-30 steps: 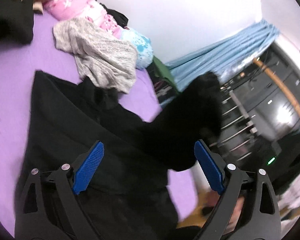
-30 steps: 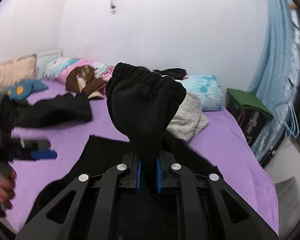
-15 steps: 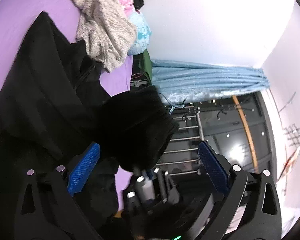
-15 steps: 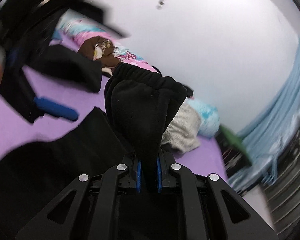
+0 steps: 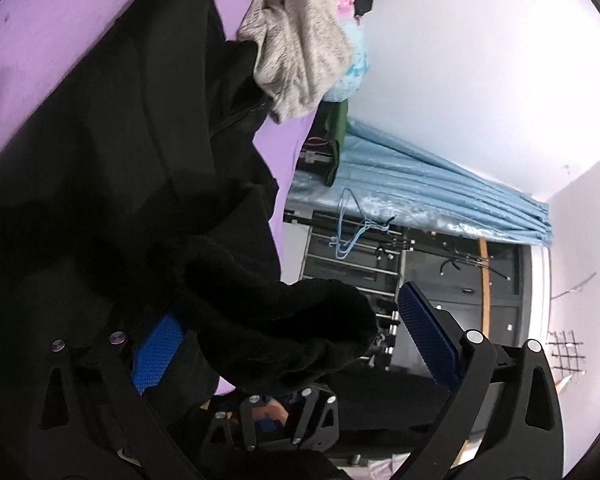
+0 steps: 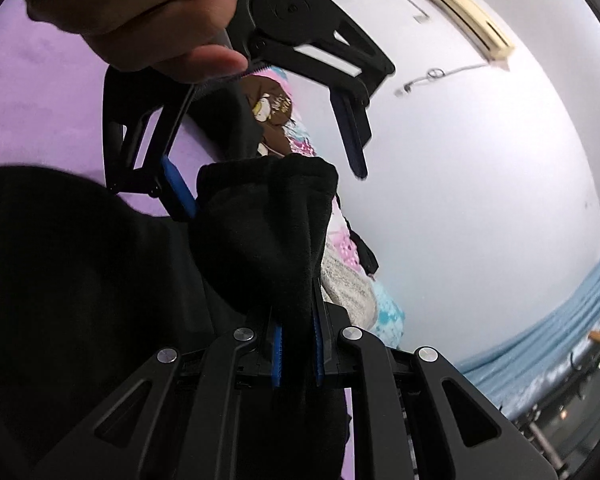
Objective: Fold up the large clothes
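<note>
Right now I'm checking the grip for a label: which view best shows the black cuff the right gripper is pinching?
The right wrist view: the black cuff fills its centre, clamped in the right gripper. In the left wrist view the cuff lies sideways between the left gripper's open fingers, darker and partly hiding the right gripper.

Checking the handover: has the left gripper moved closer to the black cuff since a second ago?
Yes. The open left gripper now straddles the black cuff held by the right gripper, before the white wall.

Large black fleece garment [image 5: 112, 168], zipper visible near its collar, spread flat across the purple bed [image 5: 52, 40], one ribbed-cuffed sleeve end [image 6: 268, 232] lifted off it, bunched and creased, pinched in the right tool [image 6: 298, 354]
</note>
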{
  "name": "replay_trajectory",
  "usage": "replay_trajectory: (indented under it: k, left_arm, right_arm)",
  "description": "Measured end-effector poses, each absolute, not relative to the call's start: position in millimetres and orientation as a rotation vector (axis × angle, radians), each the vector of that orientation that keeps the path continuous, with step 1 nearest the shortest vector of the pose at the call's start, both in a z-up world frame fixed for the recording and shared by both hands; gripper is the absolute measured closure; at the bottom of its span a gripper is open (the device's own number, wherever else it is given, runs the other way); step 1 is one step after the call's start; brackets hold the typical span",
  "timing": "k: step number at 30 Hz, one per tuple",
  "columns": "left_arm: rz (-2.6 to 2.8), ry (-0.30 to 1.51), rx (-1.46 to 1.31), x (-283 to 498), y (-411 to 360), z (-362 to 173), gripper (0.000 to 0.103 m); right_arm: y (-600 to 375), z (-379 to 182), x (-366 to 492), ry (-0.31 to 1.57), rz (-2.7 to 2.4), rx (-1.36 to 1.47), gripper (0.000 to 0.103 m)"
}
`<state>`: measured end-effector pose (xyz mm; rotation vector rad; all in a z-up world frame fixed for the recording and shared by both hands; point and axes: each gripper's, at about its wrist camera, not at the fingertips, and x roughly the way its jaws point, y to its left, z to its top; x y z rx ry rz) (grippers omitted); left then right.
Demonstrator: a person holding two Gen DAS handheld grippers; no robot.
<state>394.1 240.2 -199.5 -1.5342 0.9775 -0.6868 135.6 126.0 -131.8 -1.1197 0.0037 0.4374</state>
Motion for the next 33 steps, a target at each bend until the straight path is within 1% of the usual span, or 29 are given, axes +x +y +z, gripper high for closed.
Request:
replay_trajectory:
  k: [1,3,4,6,7,9,10,11,13,14,15,16,17,18,20,23,26,27,30,33]
  left_arm:
    - [-0.688,0.974,-1.540,394.0,240.5,-200.3,0.012]
    - [-0.684,0.960,-1.549,391.8,243.8,-202.3,0.031]
    - [-0.681,0.953,-1.553,391.4,244.9,-203.9,0.033]
    - [-0.682,0.940,-1.568,391.5,244.6,-207.7,0.043]
    - [-0.682,0.934,-1.565,392.9,242.6,-208.4,0.045]
    - [-0.676,0.915,-1.553,392.8,242.4,-209.3,0.060]
    - [-0.678,0.904,-1.545,393.0,242.0,-209.0,0.065]
    - [-0.678,0.886,-1.530,392.8,242.6,-207.0,0.073]
    - [-0.673,0.858,-1.504,391.9,243.8,-202.9,0.075]
    - [-0.676,0.834,-1.490,391.3,244.7,-200.2,0.076]
    - [-0.683,0.803,-1.474,391.2,246.2,-196.1,0.076]
    - [-0.677,0.779,-1.450,391.2,248.3,-191.3,0.076]
    - [-0.662,0.762,-1.420,390.3,251.8,-185.5,0.076]
    - [-0.643,0.739,-1.379,390.3,254.2,-179.9,0.076]
    - [-0.620,0.683,-1.334,388.2,261.4,-170.7,0.076]
    - [-0.606,0.624,-1.310,385.8,270.1,-163.7,0.076]
    - [-0.595,0.601,-1.266,384.2,275.5,-158.9,0.076]
    - [-0.585,0.617,-1.222,385.5,274.8,-157.2,0.076]
    - [-0.522,0.688,-1.069,388.4,270.8,-158.3,0.076]
    - [-0.481,0.824,-0.978,395.6,262.1,-177.4,0.073]
  right_arm:
    - [124.3,-131.0,135.7,0.007,0.440,-1.115,0.092]
    - [121.4,-127.4,136.6,0.014,0.440,-1.104,0.092]
    - [120.2,-126.9,135.4,0.012,0.445,-1.101,0.092]
    - [120.0,-128.8,135.5,0.004,0.449,-1.108,0.092]
    - [119.4,-130.3,139.2,0.004,0.453,-1.111,0.092]
    - [118.1,-130.3,140.8,0.009,0.465,-1.110,0.091]
    - [118.0,-130.7,139.1,0.014,0.467,-1.108,0.091]
    - [116.7,-131.0,138.7,0.024,0.473,-1.101,0.091]
    - [115.6,-122.0,146.5,0.039,0.485,-1.081,0.084]
    - [114.4,-119.2,147.0,0.044,0.487,-1.060,0.077]
    - [112.4,-115.0,148.5,0.058,0.493,-1.030,0.062]
    - [110.3,-111.8,150.9,0.072,0.500,-1.005,0.053]
    - [107.8,-108.6,152.4,0.075,0.504,-0.983,0.039]
    - [103.8,-102.8,150.4,0.053,0.494,-0.958,0.032]
    - [98.1,-95.6,149.3,0.064,0.515,-0.930,0.025]
    - [87.0,-88.1,151.0,0.106,0.557,-0.883,0.022]
    - [66.8,-83.8,162.6,0.196,0.580,-0.802,0.020]
    - [61.4,-84.5,167.8,0.229,0.578,-0.778,0.018]
    - [38.5,-86.6,194.2,0.348,0.552,-0.681,0.017]
    - [7.3,-94.0,224.2,0.464,0.496,-0.556,0.018]
